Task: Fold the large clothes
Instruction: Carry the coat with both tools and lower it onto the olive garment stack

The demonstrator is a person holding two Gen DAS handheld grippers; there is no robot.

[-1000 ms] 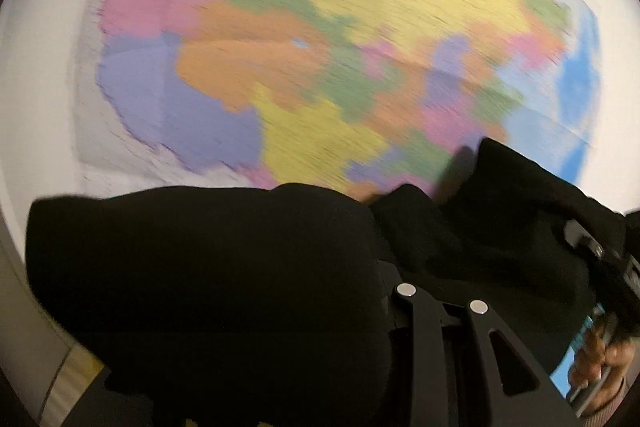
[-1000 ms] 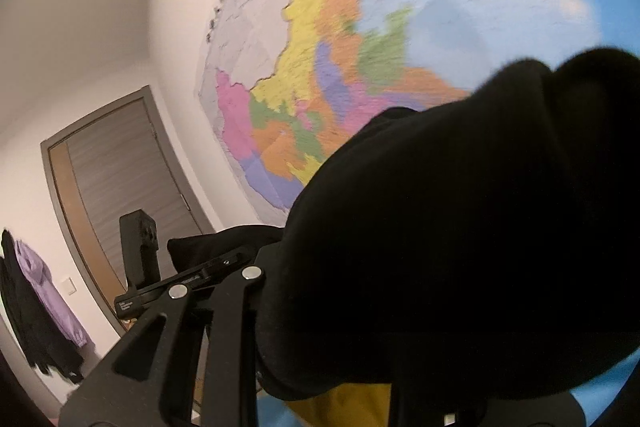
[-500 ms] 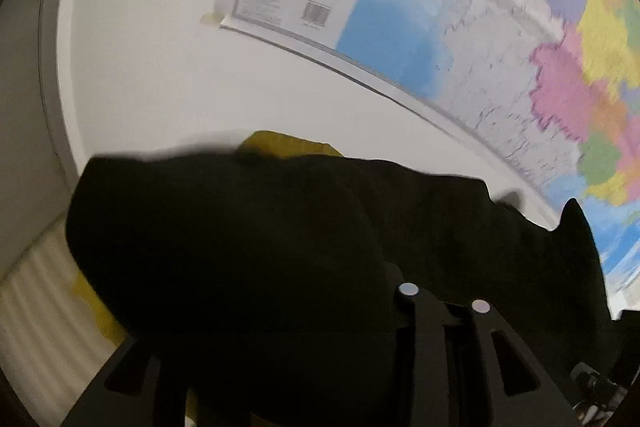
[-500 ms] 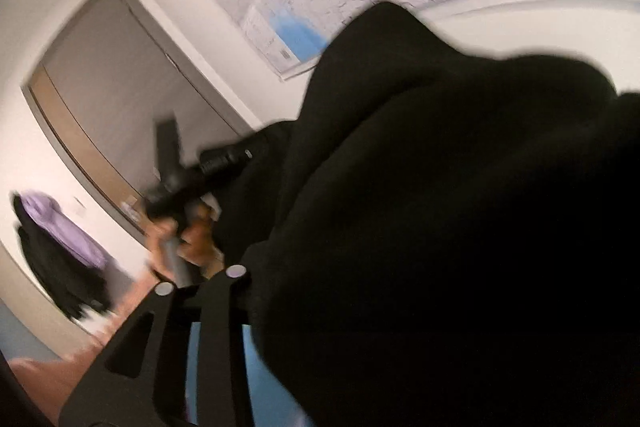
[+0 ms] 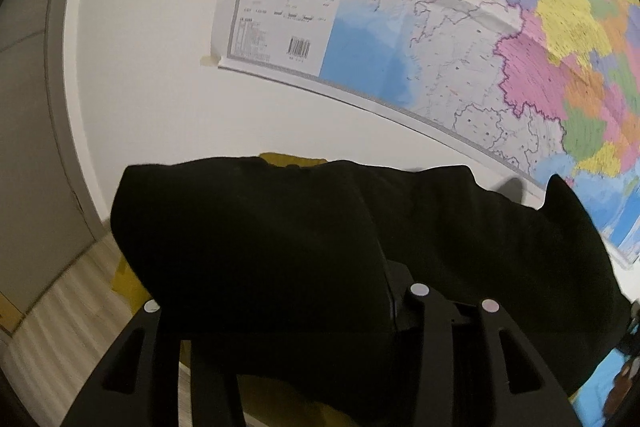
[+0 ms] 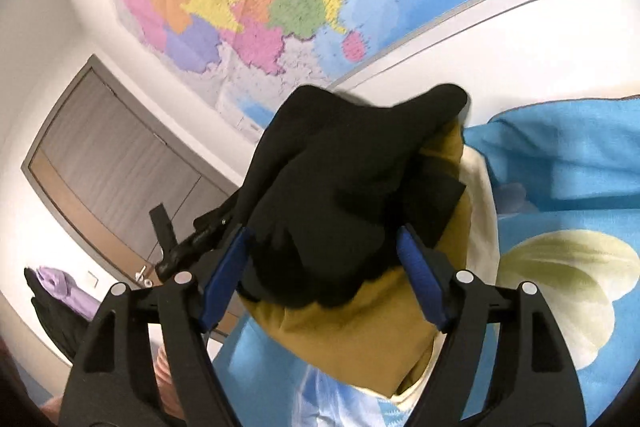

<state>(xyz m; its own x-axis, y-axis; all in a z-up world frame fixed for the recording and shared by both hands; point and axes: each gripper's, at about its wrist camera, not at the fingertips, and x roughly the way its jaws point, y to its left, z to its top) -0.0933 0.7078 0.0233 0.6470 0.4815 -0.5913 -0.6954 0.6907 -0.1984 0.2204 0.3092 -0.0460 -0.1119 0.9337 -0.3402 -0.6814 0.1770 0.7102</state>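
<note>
Clearly, in the left wrist view the black garment (image 5: pixel 280 247) is draped thick over the left gripper (image 5: pixel 316 311) and hides its fingertips, so I cannot tell if the jaws press on it or stand free; they have just been opening a little. Behind is a wall map (image 5: pixel 460 27).

Next, in the right wrist view the right gripper (image 6: pixel 328 271) has just been opening wide. Its blue pads (image 6: pixel 224 275) stand apart from the cloth, which lies between them, released, on top of a mustard folded garment (image 6: pixel 360 331) on the blue bedding (image 6: pixel 560 155).

I judge the cloth soft, limp and rather heavy, not slippery. It will sag between two holds, so it is better to pinch it at corners or along a fold edge.
</note>
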